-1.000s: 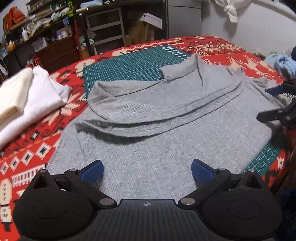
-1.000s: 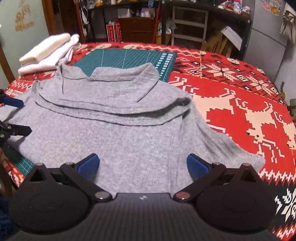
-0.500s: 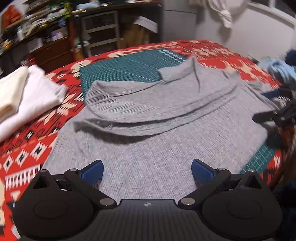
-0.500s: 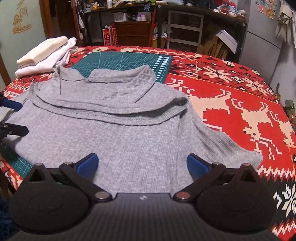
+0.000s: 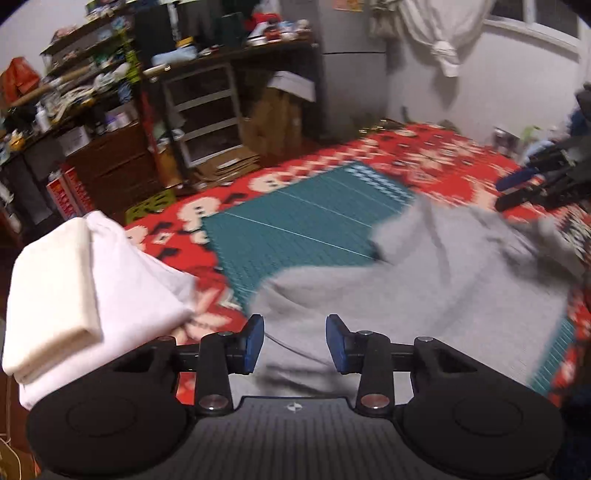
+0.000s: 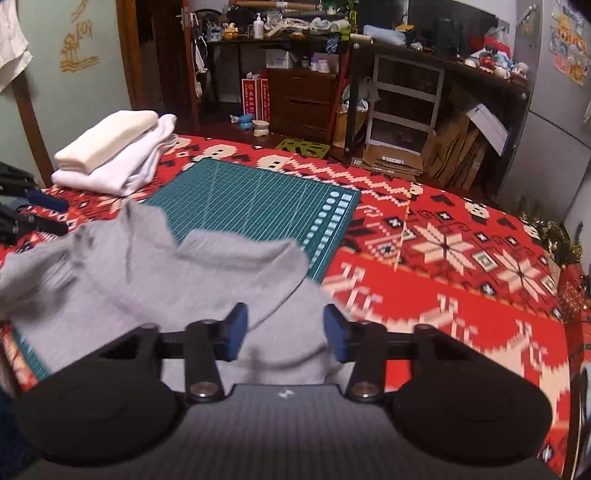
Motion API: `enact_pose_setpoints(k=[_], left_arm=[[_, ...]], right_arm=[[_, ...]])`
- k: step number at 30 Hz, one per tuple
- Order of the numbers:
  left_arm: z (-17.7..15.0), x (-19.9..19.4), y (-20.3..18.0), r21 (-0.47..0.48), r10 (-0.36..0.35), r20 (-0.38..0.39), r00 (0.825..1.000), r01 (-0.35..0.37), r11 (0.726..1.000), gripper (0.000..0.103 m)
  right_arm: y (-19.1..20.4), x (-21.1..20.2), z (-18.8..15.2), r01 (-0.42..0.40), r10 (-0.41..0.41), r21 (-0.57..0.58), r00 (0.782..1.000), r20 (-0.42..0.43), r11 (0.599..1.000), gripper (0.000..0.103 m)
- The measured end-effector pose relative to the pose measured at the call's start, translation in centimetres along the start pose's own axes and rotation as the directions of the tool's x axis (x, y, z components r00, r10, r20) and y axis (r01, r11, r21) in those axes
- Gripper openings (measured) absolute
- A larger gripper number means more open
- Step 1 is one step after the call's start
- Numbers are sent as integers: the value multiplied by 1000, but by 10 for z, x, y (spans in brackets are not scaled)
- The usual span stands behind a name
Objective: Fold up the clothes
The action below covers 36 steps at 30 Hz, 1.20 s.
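Sweater (image 5: 424, 295) fabric, grey and blurred, lies on the green cutting mat (image 5: 295, 221) in the left wrist view; the left gripper (image 5: 294, 341) hangs over its near edge, fingers narrowed with a gap, gripping nothing visible. Folded white clothes (image 5: 92, 295) sit left. In the right wrist view, the right gripper (image 6: 282, 334) is likewise half-closed over the hem. Likely step: seizing the bottom edge; next calls for pinching and carrying it forward.

Cluttered shelves (image 6: 295, 26), brown dresser (image 6: 303, 99).

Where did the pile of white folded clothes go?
The white folded clothes sit on the red patterned cloth at far left in the right wrist view, beside the green cutting mat.
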<state>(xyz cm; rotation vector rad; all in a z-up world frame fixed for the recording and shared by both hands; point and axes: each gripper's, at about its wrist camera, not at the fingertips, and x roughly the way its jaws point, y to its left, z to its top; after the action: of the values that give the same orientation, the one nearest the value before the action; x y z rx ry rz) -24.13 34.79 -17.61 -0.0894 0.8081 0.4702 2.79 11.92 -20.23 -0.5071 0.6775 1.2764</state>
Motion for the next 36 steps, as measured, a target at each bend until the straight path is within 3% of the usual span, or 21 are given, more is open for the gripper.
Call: enact_pose_setpoints(k=[3,9,13,16,17,18,21,28,36], left_arm=[[8,29,20,-50,-26,-27,999,24,998,38],[3,75,20,23,-80,-122,989,83,996,41],[0,79,24,30,-96,-104,990,99,995,44],[-2,80,30,-10,-153,-105,983,152,988,28],[-1,79,27,0,-149,-104,983,150,989,17],[-1,77,24,19,-143,-103,984,146,989,11],[1,71,19,30,-129,-91,987,132,991,9],[22,63,40,-107,-108,-30,994,104,989,8],[35,104,60,-210,-46,-86,995,27,977,8]], right_arm=[[-13,32,17,-14,14,12,1000,-26,1000,47],[-20,88,31,-43,40,-45,996,-84,998,45],[-20,108,31,-55,45,-67,989,-139,996,40],[-20,109,28,-85,76,-52,987,-145,995,27],[-19,107,28,-95,86,-54,985,-148,994,13],[-17,105,27,-100,91,-59,985,-149,993,8],[-10,96,29,-91,83,-64,989,-125,994,7],[-24,77,50,-86,88,45,996,-32,995,6],[-46,111,69,-50,54,162,998,-17,985,6]])
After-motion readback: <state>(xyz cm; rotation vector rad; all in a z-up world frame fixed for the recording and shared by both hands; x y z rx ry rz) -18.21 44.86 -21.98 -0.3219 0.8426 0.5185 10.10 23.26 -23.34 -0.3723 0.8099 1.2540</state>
